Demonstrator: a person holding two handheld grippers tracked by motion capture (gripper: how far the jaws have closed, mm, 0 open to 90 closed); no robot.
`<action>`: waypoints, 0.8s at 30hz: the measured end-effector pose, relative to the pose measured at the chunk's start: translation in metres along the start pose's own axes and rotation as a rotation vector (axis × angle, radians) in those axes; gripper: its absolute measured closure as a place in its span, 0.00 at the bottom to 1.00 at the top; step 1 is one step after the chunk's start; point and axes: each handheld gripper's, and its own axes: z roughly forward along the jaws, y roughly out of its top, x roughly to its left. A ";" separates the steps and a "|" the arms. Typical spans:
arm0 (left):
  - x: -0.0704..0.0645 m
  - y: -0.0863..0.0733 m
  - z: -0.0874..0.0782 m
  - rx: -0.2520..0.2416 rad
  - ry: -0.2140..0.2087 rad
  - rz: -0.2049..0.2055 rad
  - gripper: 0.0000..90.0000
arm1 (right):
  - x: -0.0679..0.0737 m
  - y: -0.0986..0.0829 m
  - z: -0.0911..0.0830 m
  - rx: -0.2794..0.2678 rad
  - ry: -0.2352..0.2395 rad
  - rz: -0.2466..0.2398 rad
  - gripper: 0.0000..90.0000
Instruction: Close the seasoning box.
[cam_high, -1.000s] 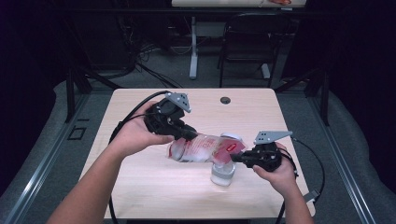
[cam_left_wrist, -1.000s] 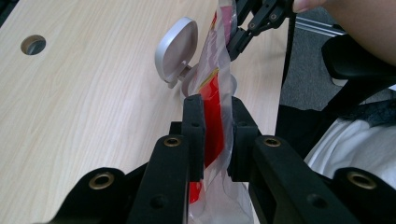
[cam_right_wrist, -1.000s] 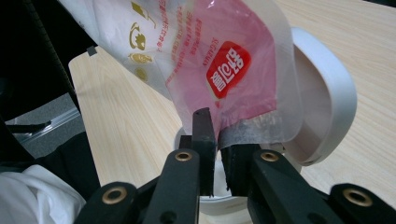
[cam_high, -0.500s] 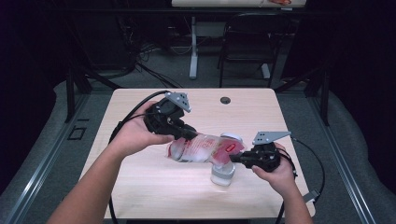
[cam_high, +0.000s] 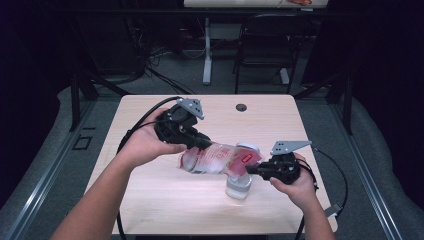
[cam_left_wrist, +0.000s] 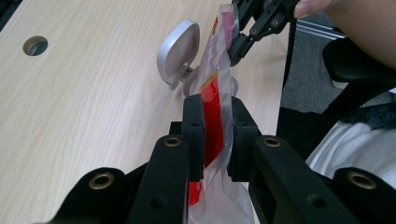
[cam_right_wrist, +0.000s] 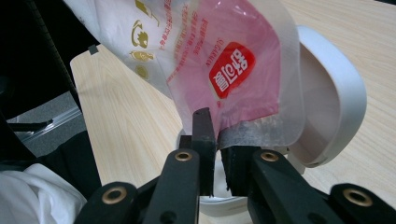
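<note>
Plastic bag (cam_left_wrist: 219, 102) between hand-held gripper (cam_left_wrist: 215, 135) jaws

Clear red-printed bag (cam_high: 220, 159) stretched above open-lidded white container (cam_high: 239, 184).

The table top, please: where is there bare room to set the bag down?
The table is bare along the near edge, and at the far right between the round hole and the right gripper. The middle is crowded: bag, open-lidded container, left gripper.

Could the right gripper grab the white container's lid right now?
Probably not: the right gripper is shut on the plastic bag, which hangs over the container. It would have to let go first.
</note>
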 end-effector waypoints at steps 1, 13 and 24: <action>0.000 0.000 0.000 -0.001 0.000 0.001 0.90 | 0.000 0.000 0.000 0.000 -0.001 0.000 0.94; 0.000 0.000 0.000 -0.003 0.001 0.000 0.90 | 0.000 0.000 0.000 -0.001 -0.002 0.001 0.94; 0.000 0.000 0.000 -0.005 -0.004 0.000 0.90 | -0.001 0.000 0.001 -0.006 0.000 0.005 0.94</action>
